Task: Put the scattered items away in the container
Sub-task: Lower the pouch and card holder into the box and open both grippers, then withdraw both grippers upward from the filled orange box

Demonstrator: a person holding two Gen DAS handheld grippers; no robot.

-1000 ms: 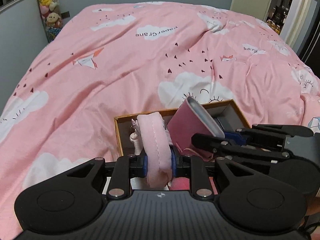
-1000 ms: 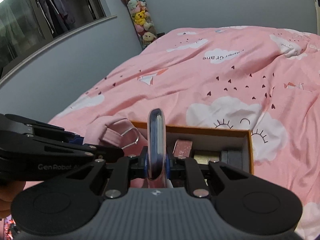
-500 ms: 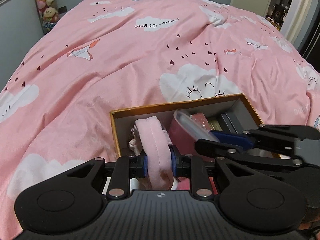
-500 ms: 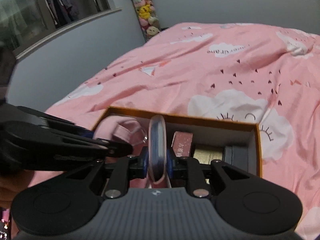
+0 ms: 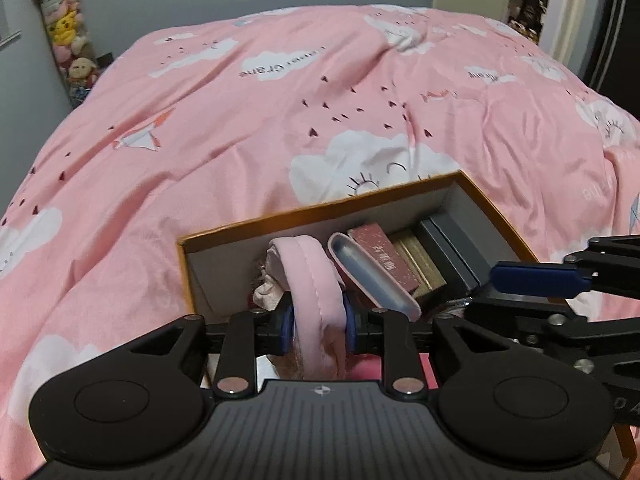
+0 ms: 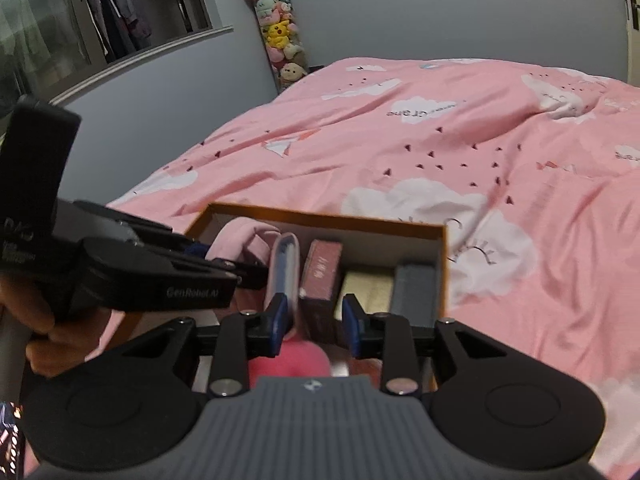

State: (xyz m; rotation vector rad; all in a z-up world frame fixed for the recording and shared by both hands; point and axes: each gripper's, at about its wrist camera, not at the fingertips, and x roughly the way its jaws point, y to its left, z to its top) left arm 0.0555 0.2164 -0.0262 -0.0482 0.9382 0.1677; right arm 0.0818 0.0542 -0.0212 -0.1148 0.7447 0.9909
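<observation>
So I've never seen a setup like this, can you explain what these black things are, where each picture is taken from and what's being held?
A person holds two clamp tools, each with a camera looking along its fingers.

The left camera shows the left hand-held gripper shut on a soft pink fabric item, held over the orange-edged box on the pink bed cover.

The right camera shows the right hand-held gripper, whose jaws have just been opening. The flat pink case now stands in the box beside the dark red box, with one finger still close against it.
</observation>
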